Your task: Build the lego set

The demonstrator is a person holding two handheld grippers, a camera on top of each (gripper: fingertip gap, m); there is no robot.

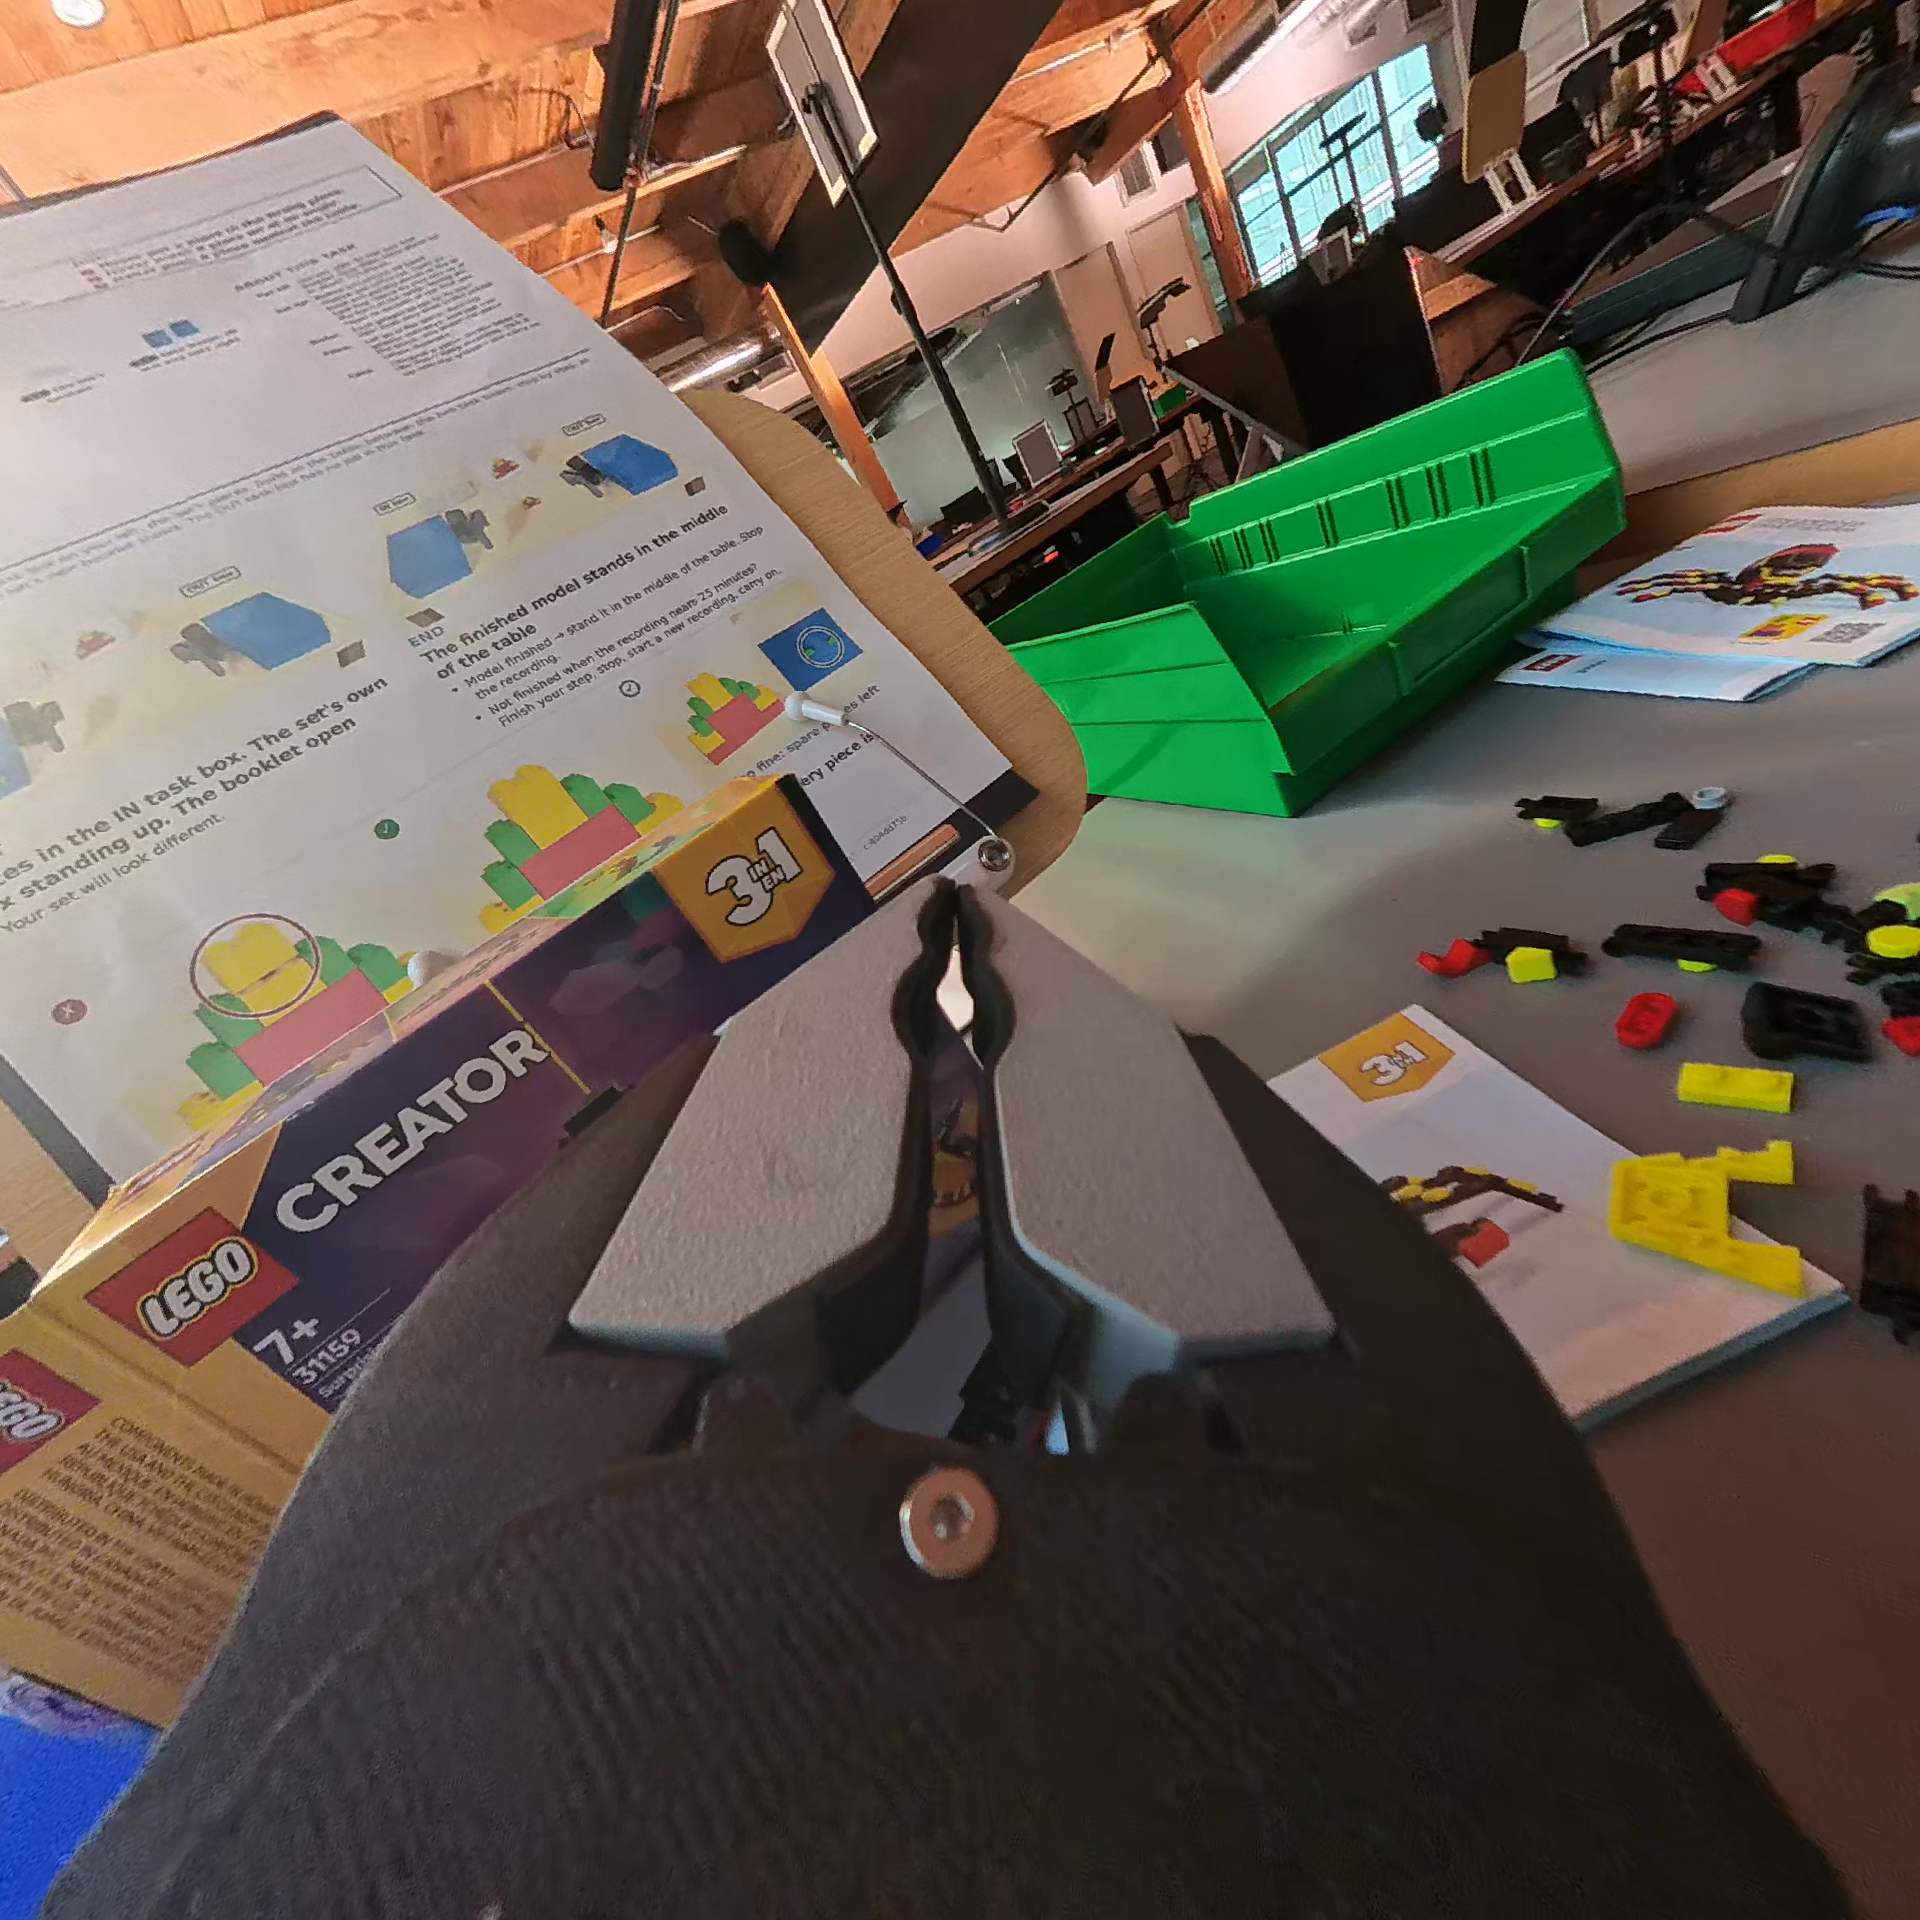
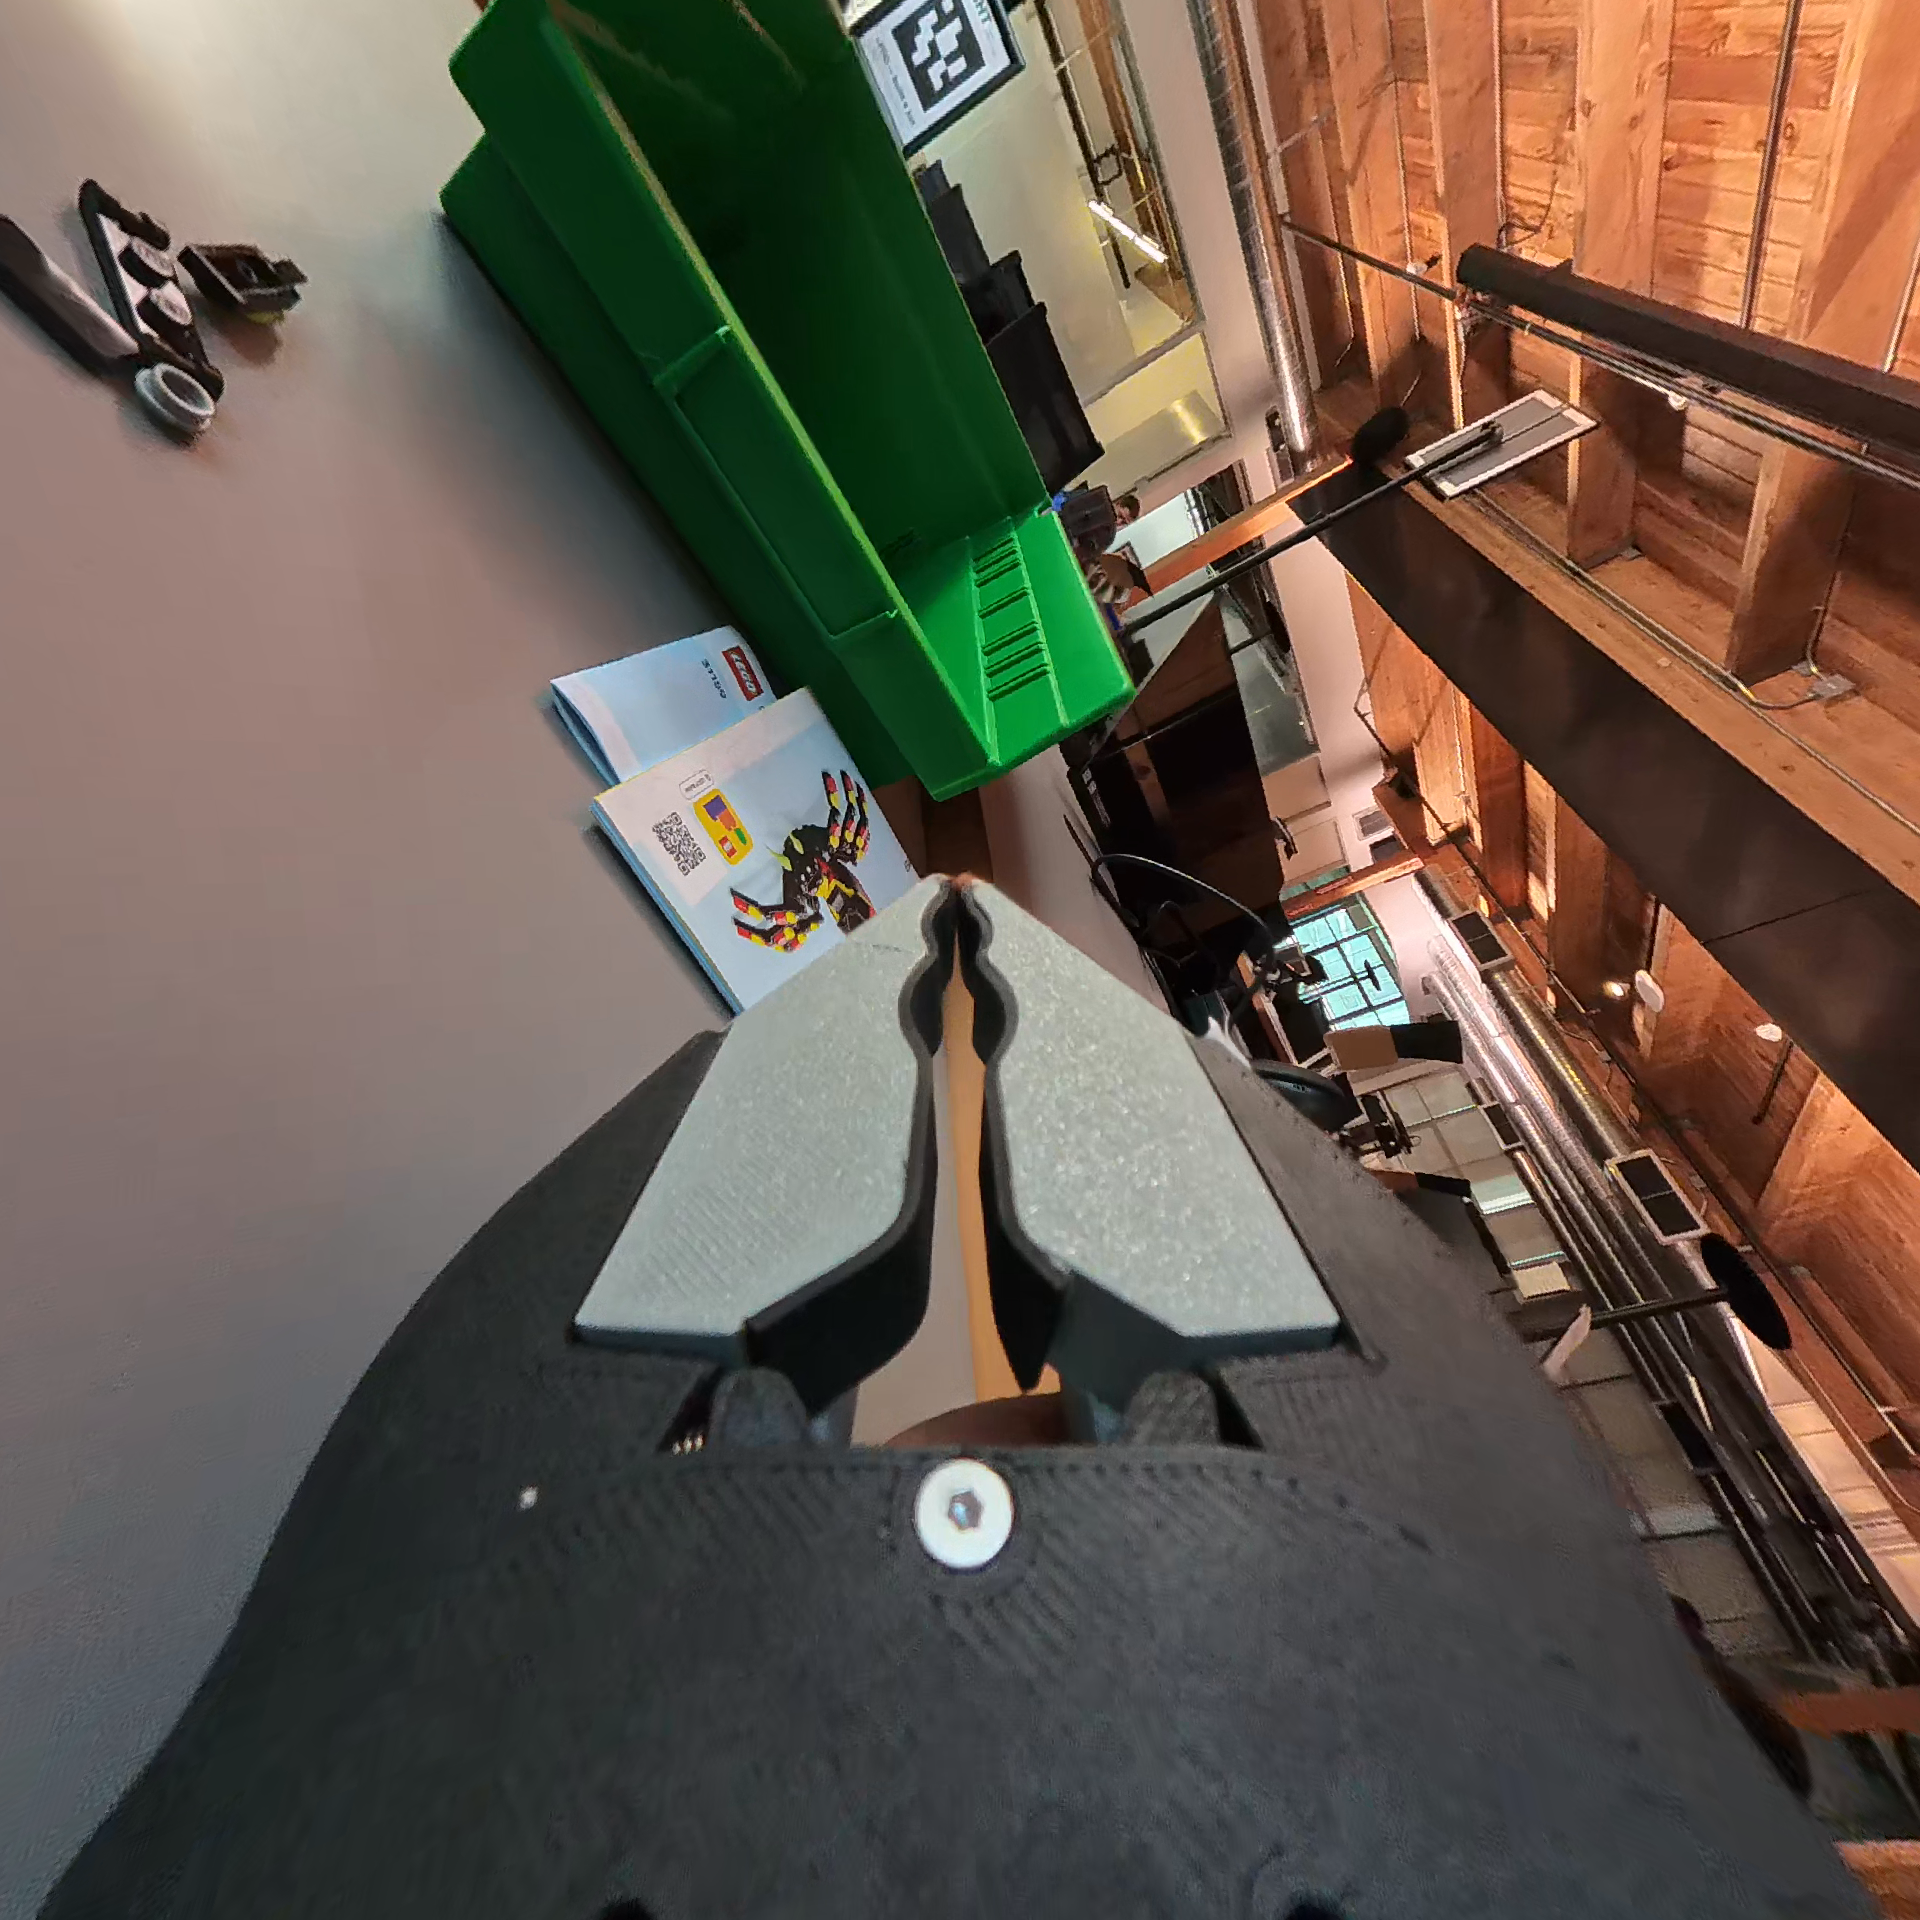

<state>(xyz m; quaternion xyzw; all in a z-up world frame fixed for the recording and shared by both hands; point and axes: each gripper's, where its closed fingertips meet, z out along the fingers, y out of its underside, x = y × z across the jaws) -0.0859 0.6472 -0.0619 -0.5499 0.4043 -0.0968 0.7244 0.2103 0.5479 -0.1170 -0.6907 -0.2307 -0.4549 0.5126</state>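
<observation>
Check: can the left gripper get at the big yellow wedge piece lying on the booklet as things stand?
Probably yes. The yellow wedge piece lies exposed on the booklet, just right of the left gripper, with nothing stacked on it or between them. The jaws are shut on nothing, so they would need to open first.

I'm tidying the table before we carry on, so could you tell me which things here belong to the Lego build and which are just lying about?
Belongs to the build:
- loose bricks, black, yellow and red
- open booklet with a yellow piece on it
- set box
- spider-cover booklets

Lying about:
- green bins, nested
- printed instruction sheet on its stand
</observation>
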